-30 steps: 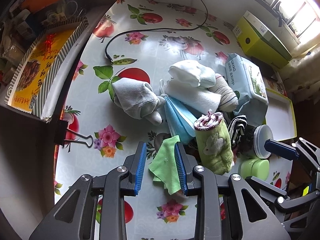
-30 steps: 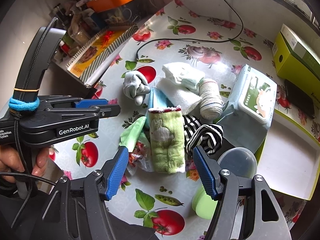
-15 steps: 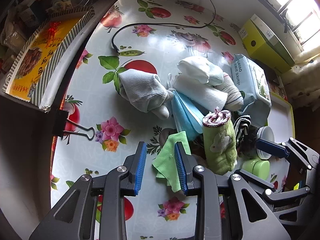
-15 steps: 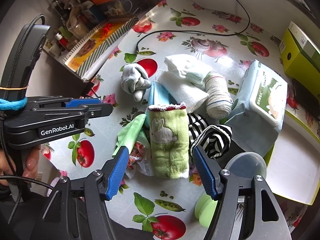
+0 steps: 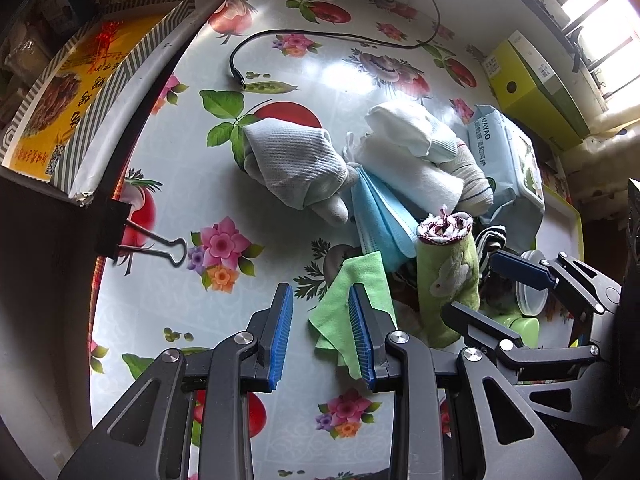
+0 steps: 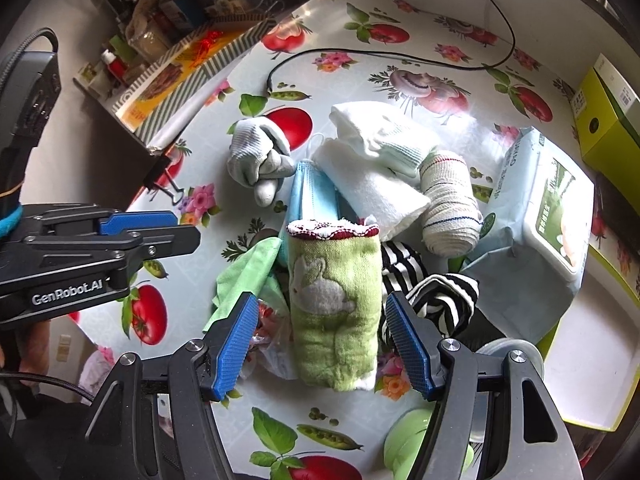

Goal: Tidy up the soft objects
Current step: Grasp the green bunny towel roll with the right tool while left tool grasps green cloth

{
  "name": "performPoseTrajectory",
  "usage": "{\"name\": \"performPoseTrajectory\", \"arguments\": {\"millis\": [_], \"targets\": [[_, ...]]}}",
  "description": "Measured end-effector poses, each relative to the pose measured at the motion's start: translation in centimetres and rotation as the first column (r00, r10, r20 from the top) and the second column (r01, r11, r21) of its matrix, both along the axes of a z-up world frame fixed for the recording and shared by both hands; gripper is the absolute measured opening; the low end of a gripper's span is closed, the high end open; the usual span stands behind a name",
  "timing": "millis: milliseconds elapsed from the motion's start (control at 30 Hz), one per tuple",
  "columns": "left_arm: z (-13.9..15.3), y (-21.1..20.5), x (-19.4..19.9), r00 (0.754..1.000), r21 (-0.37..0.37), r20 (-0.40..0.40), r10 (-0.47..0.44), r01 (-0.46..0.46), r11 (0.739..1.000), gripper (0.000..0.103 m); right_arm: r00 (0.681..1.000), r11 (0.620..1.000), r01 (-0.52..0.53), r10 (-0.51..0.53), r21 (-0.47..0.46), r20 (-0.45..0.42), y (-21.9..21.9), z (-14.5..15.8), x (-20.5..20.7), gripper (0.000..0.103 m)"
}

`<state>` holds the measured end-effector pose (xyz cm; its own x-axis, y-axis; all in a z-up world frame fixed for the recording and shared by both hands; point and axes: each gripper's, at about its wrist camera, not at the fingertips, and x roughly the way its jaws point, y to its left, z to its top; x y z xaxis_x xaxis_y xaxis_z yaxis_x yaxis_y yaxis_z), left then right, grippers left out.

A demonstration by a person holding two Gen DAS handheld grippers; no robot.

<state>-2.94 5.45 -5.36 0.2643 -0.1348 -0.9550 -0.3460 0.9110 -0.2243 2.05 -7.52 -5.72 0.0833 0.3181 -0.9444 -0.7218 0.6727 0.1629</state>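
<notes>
A pile of soft things lies on the desk. The rolled green towel (image 6: 334, 304) with a white bunny lies nearest. A light green cloth (image 6: 244, 276) lies crumpled on its left, a striped black-and-white cloth (image 6: 434, 292) on its right. Farther off lie a blue mask (image 6: 314, 194), white socks (image 6: 376, 148) and a grey glove (image 6: 256, 156).

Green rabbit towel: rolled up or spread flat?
Rolled. The towel lies as a thick tube, and its spiral end shows in the left wrist view.

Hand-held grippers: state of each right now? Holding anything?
Left hand-held gripper: open, holding nothing; light green cloth at its right finger.
Right hand-held gripper: open wide, astride the rolled green rabbit towel, pads not touching it.
</notes>
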Motion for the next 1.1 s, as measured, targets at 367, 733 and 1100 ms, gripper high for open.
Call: {"name": "performPoseTrajectory", "arguments": {"millis": [367, 733, 1100], "targets": [[-0.7, 0.3, 0.0, 1.0, -0.009, -0.011, -0.002, 0.002, 1.0, 0.03, 1.0, 0.997, -0.021, 0.022, -0.072, 0.006, 1.3, -2.1, 0.5, 0.044], [-1.4, 0.1, 0.5, 1.0, -0.045, -0.022, -0.012, 0.011, 0.999, 0.03, 1.0, 1.0, -0.002, 0.003, -0.019, 0.024, 0.5, -0.2, 0.8, 0.03], [-2.2, -1.2, 0.7, 0.998, -0.137, -0.034, -0.057, 0.052, 0.989, 0.03, 0.998, 0.997, 0.053, -0.052, 0.053, -0.023, -1.4, 1.3, 0.8, 0.03]]}}
